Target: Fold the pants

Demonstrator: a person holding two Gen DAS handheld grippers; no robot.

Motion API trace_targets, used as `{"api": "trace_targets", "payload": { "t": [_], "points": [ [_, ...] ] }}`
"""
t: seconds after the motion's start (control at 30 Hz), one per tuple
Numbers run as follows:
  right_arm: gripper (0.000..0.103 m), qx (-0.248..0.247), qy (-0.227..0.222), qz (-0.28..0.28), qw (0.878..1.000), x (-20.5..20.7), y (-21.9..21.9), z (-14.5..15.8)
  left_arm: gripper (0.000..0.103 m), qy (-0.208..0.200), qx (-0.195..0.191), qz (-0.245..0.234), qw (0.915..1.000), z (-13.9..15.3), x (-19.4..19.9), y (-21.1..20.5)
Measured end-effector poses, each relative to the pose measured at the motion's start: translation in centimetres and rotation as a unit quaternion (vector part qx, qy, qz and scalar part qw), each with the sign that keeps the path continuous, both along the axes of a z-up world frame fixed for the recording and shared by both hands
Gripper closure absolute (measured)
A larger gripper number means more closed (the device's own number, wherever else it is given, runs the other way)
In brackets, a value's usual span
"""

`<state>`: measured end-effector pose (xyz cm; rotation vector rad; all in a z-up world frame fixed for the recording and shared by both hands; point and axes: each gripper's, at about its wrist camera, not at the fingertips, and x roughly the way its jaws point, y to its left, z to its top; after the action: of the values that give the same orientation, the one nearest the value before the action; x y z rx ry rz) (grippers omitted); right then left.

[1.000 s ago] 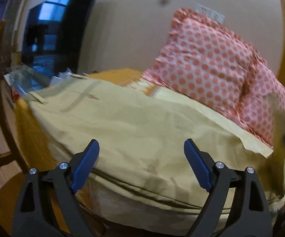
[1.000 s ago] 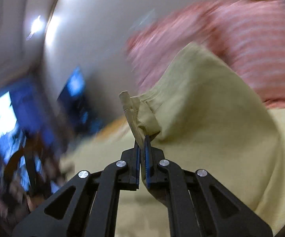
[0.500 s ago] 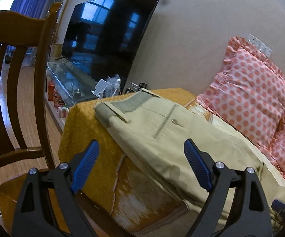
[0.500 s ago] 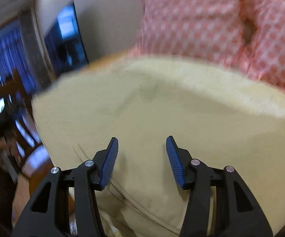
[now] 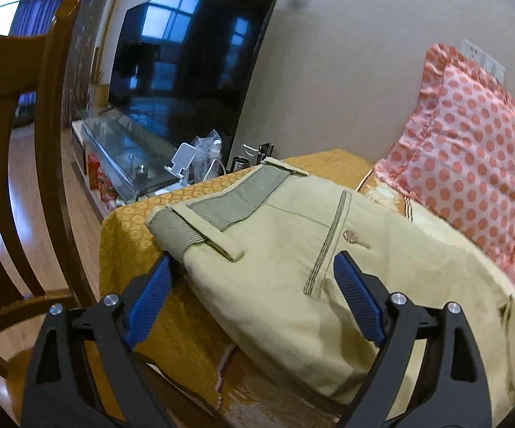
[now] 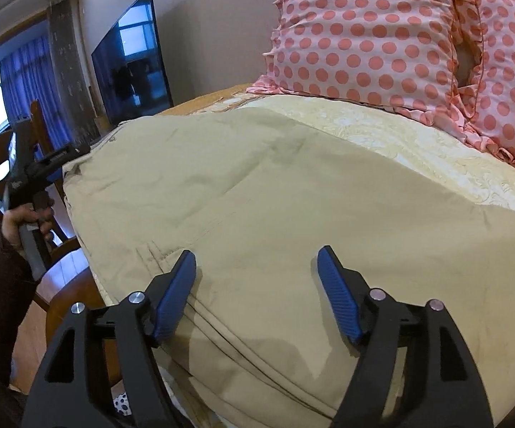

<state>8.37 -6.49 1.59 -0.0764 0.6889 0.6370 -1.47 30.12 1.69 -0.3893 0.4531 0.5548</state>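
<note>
Beige pants (image 5: pixel 286 256) lie folded on a bed, waistband (image 5: pixel 222 207) toward the left corner. They also fill the right wrist view (image 6: pixel 257 192). My left gripper (image 5: pixel 254 299) is open just above the waist end, its left finger beside the waistband corner. My right gripper (image 6: pixel 257 292) is open and empty over the near folded edge of the pants. The left gripper with the person's hand shows at the far left of the right wrist view (image 6: pixel 40 174).
Pink polka-dot pillows (image 6: pixel 382 35) lean against the wall behind the pants. The mustard bedspread (image 5: pixel 139 235) hangs over the bed corner. A wooden chair (image 5: pixel 18 142) stands close on the left. A TV (image 5: pixel 193 67) and glass cabinet (image 5: pixel 122 146) sit beyond.
My right gripper has let go of the pants edge it held and opened; the pants now lie flat. My left gripper swung left and closed in on the waistband.
</note>
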Motion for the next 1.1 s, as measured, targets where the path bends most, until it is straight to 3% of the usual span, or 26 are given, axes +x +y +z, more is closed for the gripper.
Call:
{"api": "trace_targets", "payload": {
  "t": [0.07, 0.17, 0.27, 0.37, 0.43, 0.47, 0.57, 0.6, 0.67, 0.8, 0.9, 0.97, 1.07, 1.1],
  "points": [
    [0.028, 0.000, -0.001, 0.001, 1.000, -0.1, 0.0, 0.0, 0.014, -0.001, -0.001, -0.008, 1.0000, 0.0, 0.0, -0.3],
    [0.027, 0.004, -0.001, 0.001, 1.000, -0.2, -0.1, 0.0, 0.016, -0.038, -0.049, -0.048, 0.9969, 0.2, -0.7, -0.7],
    [0.027, 0.007, -0.001, 0.002, 1.000, -0.2, -0.1, 0.0, 0.023, -0.083, -0.121, -0.099, 0.9844, 0.1, -1.3, -1.0],
    [0.027, 0.007, -0.003, 0.003, 1.000, -0.3, -0.1, -0.1, 0.027, -0.129, -0.184, -0.096, 0.9696, -0.1, -2.1, 0.0],
    [0.027, 0.007, -0.003, 0.003, 1.000, -0.3, -0.1, -0.1, 0.037, -0.167, -0.239, -0.078, 0.9535, -0.4, -2.7, 1.6],
    [0.027, 0.008, -0.003, 0.003, 1.000, -0.3, -0.2, -0.1, 0.040, -0.170, -0.253, -0.065, 0.9502, -0.6, -2.7, 2.2],
    [0.027, 0.011, -0.003, 0.004, 1.000, -0.4, -0.2, -0.1, 0.070, -0.152, -0.263, -0.039, 0.9519, -0.7, -2.3, 3.2],
    [0.027, 0.013, -0.002, 0.004, 1.000, -0.4, -0.3, -0.1, 0.091, -0.138, -0.262, -0.029, 0.9547, -0.9, -1.9, 3.4],
    [0.026, 0.022, 0.003, 0.008, 1.000, -0.6, -0.7, 0.0, 0.096, -0.127, -0.261, -0.021, 0.9568, -0.7, -1.7, 3.4],
    [0.024, 0.062, 0.006, 0.002, 0.998, -1.5, -2.9, 0.9, 0.099, -0.093, -0.162, -0.042, 0.9815, 4.0, -0.2, 0.1],
    [0.023, 0.090, -0.015, -0.026, 0.995, -2.7, -5.9, 1.9, 0.099, -0.092, -0.078, -0.116, 0.9859, 9.1, 1.6, -5.5],
    [0.022, 0.107, -0.029, -0.063, 0.992, -3.3, -8.6, 2.4, 0.099, -0.090, -0.024, -0.179, 0.9795, 11.5, 2.8, -10.6],
    [0.021, 0.132, -0.036, -0.141, 0.981, -3.8, -13.5, 2.6, 0.099, -0.080, 0.040, -0.302, 0.9491, 13.0, 4.1, -20.4],
    [0.021, 0.144, -0.034, -0.170, 0.974, -4.0, -15.4, 2.6, 0.099, -0.076, 0.055, -0.357, 0.9294, 12.7, 4.1, -24.4]
  ]
}}
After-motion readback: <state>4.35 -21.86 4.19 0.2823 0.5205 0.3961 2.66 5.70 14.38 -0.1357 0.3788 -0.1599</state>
